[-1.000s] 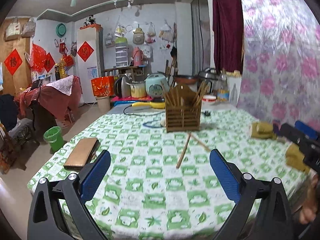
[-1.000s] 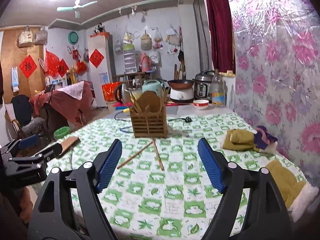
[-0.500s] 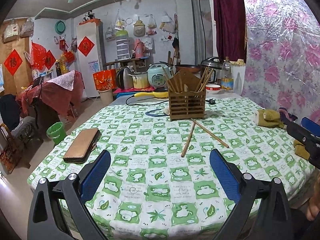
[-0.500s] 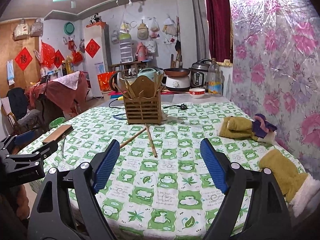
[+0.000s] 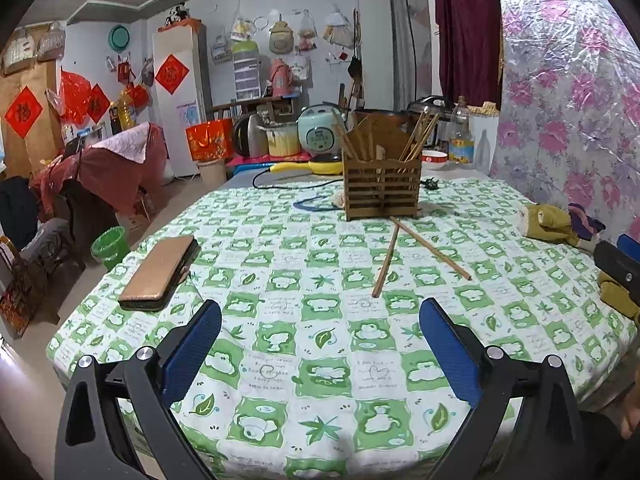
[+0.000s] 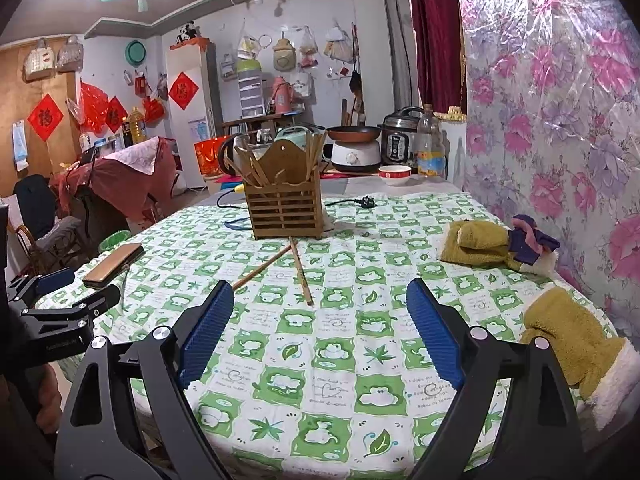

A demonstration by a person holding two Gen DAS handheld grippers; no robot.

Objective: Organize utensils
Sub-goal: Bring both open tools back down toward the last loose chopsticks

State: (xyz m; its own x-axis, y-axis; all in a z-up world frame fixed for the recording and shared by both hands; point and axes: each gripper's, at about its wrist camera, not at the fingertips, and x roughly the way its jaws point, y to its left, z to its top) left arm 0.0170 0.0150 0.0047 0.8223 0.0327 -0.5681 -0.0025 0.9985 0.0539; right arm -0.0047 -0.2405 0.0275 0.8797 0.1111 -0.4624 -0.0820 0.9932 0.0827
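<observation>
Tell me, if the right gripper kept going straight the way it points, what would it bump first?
Probably the green checked tablecloth, since the right gripper, its jaws opening and empty, tilts downward. The two loose chopsticks lie just beyond; depth is hard to judge.

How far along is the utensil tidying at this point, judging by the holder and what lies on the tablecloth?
Done: several chopsticks already stand in the wooden slatted holder. In hand: nothing; the left claw is open and empty, and the right claw is opening with nothing between its pads. Left: two loose chopsticks lie crossed on the green checked tablecloth in front of the holder, untouched.
</observation>
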